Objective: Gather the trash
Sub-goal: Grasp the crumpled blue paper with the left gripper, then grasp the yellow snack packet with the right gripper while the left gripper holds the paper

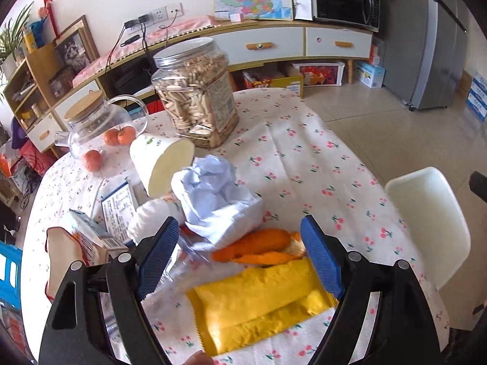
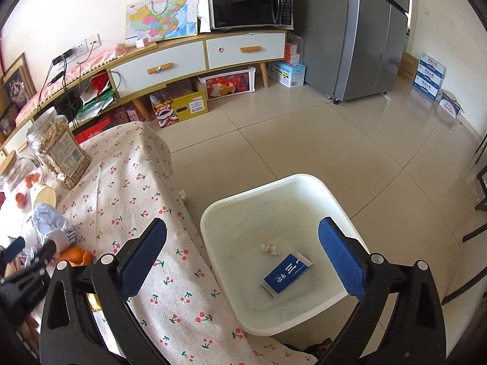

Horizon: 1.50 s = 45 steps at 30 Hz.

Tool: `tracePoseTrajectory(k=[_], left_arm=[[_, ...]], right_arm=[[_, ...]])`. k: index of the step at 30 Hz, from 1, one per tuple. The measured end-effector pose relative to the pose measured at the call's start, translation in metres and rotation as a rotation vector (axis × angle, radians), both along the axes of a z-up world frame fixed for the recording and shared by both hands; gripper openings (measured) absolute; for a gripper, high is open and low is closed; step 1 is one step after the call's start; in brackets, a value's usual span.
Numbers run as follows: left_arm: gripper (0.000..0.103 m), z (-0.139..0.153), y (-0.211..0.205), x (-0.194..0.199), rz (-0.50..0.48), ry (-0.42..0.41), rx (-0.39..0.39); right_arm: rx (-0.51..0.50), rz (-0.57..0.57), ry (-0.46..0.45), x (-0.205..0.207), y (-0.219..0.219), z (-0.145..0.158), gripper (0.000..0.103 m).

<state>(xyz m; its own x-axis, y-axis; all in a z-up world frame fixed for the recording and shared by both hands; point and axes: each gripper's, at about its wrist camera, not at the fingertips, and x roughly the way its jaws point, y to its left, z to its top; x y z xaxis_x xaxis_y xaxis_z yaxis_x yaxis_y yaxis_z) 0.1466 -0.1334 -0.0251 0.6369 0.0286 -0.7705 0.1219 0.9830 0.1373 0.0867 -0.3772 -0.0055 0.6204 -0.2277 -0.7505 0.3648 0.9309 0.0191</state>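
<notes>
Left wrist view looks down on the cherry-print table, where the left gripper [image 1: 240,258] stands wide with nothing pinched. Between and just under its blue pads lie a yellow wrapper [image 1: 258,301] and some orange peel [image 1: 258,248], with a crumpled pale-blue paper [image 1: 213,194] just ahead of the fingertips and a tipped paper cup [image 1: 161,159] beyond that.

Off to the side, the right gripper [image 2: 240,260] hangs over the white bin [image 2: 219,210], fingers spread and empty. A blue box [image 2: 287,275] and a small scrap [image 2: 269,248] lie on the bin floor below it.

I'd say one drop is done and the next pick is starting. The left tool needs to lower onto the wrapper or peel and close, avoiding the clear film beside its left finger.
</notes>
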Motion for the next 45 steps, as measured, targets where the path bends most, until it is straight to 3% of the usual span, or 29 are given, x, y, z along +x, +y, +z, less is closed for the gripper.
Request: tracePoseTrajectory(k=[6, 14, 18, 19, 22, 36, 40, 45], left_arm=[[0.08, -0.002, 0.021, 0.048, 0.025, 0.004, -0.003], [0.078, -0.037, 0.013, 0.083, -0.01, 0.108, -0.048], [0.048, -0.05, 0.006, 0.084, -0.058, 0.169, -0.077], [0.036, -0.051, 0.006, 0.082, -0.061, 0.172, -0.082], [0.024, -0.047, 0.009, 0.075, -0.059, 0.169, -0.1], [0.023, 0.02, 0.044, -0.001, -0.114, 0.042, -0.168], [0.022, 0.028, 0.057, -0.035, -0.137, 0.043, -0.176], [0.022, 0.025, 0.068, -0.076, -0.161, 0.074, -0.209]], right_arm=[[0.003, 0.033, 0.031, 0.01, 0.015, -0.007, 0.096], [0.012, 0.072, 0.052, 0.018, 0.03, -0.011, 0.096], [0.013, 0.096, 0.062, 0.021, 0.035, -0.012, 0.096], [0.014, 0.102, 0.065, 0.021, 0.036, -0.012, 0.096], [0.026, 0.124, 0.076, 0.022, 0.04, -0.014, 0.096], [0.086, 0.358, 0.142, 0.029, 0.093, -0.029, 0.096], [0.092, 0.471, 0.183, 0.033, 0.123, -0.037, 0.096], [0.019, 0.602, 0.221, 0.027, 0.16, -0.046, 0.096]])
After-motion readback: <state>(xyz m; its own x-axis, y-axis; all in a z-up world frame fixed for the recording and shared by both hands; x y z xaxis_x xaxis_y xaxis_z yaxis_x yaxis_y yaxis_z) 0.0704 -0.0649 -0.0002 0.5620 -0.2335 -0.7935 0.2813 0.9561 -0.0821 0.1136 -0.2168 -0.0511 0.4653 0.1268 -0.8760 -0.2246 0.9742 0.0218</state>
